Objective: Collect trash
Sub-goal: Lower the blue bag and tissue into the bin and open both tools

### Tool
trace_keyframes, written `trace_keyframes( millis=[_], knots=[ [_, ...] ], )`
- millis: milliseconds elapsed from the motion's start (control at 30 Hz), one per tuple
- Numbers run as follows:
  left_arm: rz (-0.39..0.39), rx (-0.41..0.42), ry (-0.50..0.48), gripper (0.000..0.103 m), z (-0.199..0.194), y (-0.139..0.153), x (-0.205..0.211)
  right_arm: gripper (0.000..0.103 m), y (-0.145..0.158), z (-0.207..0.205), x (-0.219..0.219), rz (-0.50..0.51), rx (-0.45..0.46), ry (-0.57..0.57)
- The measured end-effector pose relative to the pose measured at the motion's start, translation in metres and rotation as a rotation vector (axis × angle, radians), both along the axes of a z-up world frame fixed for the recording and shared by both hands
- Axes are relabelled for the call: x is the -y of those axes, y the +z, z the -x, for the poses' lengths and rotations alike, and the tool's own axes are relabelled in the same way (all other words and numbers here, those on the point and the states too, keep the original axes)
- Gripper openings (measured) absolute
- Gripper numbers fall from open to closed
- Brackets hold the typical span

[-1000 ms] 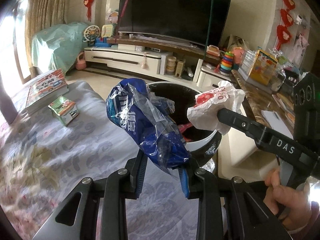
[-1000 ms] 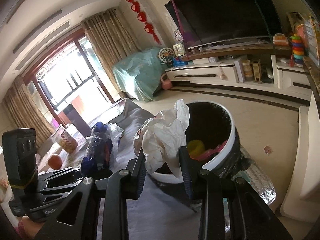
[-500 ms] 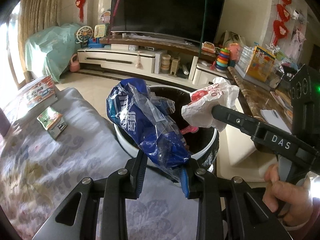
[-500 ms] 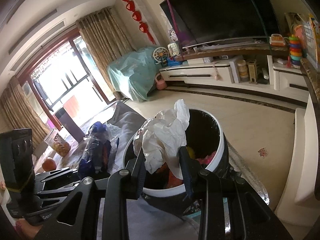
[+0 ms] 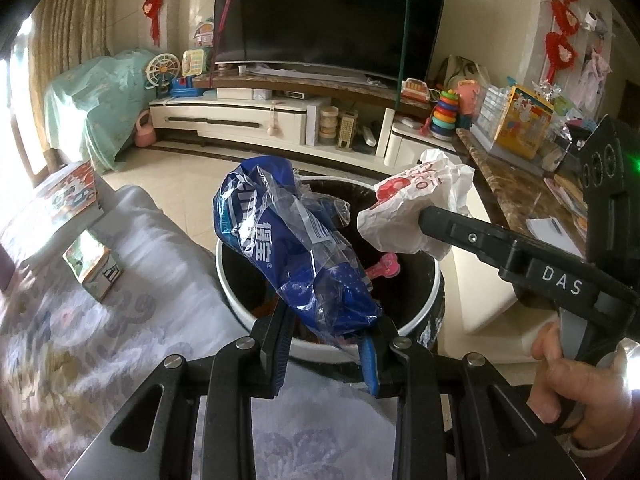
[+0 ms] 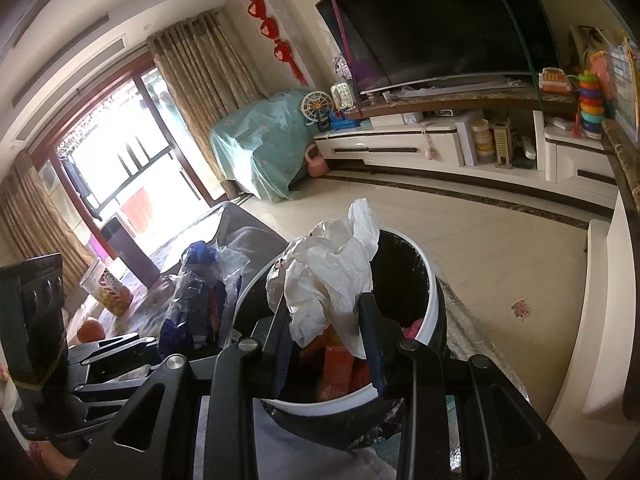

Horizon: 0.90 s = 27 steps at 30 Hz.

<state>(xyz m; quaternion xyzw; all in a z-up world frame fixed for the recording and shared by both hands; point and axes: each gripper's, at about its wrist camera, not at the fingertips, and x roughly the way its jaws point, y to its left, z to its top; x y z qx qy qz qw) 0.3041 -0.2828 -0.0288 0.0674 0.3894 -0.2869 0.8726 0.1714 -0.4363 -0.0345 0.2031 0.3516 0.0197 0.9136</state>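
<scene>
Clamping a blue plastic wrapper (image 5: 296, 256), the left gripper (image 5: 326, 344) holds it above the white-rimmed trash bin (image 5: 430, 304). Right gripper (image 6: 326, 344) pinches crumpled white paper (image 6: 332, 272) over the same bin, beside the patterned table cloth (image 5: 100, 320).

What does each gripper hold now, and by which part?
The left gripper pinches the crumpled blue and clear plastic bag by its lower end. The right gripper pinches the crumpled white paper wrapper by its lower part.
</scene>
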Motion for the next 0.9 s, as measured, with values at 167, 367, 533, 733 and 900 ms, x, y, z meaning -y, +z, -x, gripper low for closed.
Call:
trace_keyframes(
  millis=[167, 367, 533, 733, 900],
  knots=[
    [0.001, -0.015, -0.001, 0.028, -0.008, -0.002, 0.005, 0.032, -0.003, -0.006, 0.003, -0.001, -0.019, 0.004],
    [-0.007, -0.026, -0.008, 0.028, -0.018, -0.002, 0.014, 0.032, -0.005, -0.014, 0.007, -0.002, -0.037, 0.005],
    [-0.01, -0.041, -0.008, 0.028, -0.025, -0.003, 0.016, 0.032, -0.005, -0.02, 0.009, 0.002, -0.049, 0.007],
    [-0.021, -0.058, -0.018, 0.028, -0.032, -0.004, 0.022, 0.033, -0.006, -0.028, 0.009, 0.01, -0.068, 0.013],
    [-0.036, -0.067, -0.024, 0.029, -0.038, -0.004, 0.026, 0.034, -0.011, -0.036, 0.009, 0.015, -0.092, 0.019]
  ],
)
